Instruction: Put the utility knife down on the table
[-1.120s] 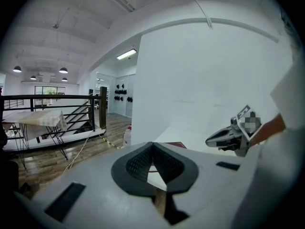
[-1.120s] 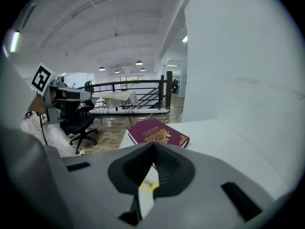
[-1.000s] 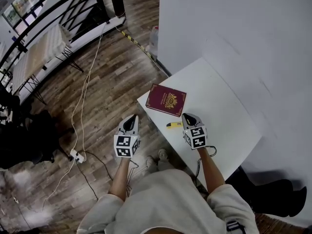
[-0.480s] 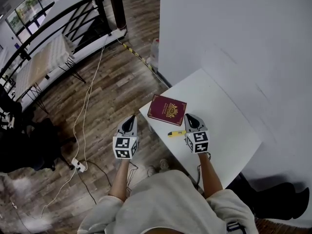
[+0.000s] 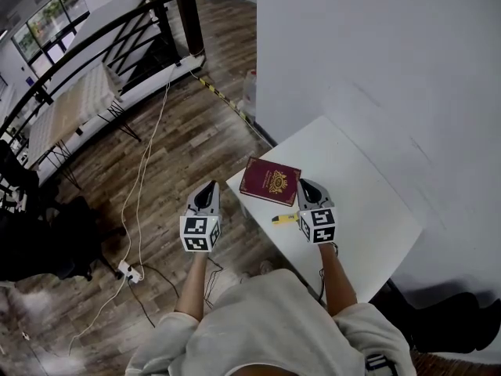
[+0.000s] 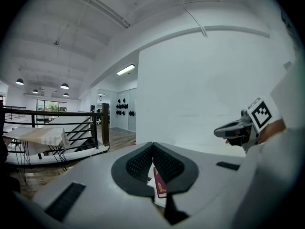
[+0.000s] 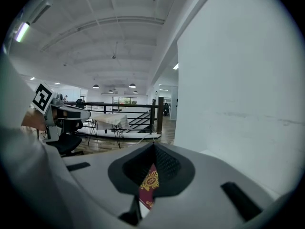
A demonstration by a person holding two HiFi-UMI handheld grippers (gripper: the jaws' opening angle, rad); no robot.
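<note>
One utility knife [image 5: 283,218], yellow, is laid flat on the one white table [image 5: 368,202] near its edge, held by nothing, with one maroon book [image 5: 270,181] lying just at its 12 o'clock. Two grippers are counted. The right gripper [image 5: 307,185] is held just at the knife's 3 o'clock, jaws clenched on nothing, and the left gripper [image 5: 208,188] is held at its 9 o'clock over the wooden floor [image 5: 180,139], jaws likewise closed and empty.

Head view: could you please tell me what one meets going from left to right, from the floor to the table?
Power strip → left hand-held gripper → book → right hand-held gripper.
</note>
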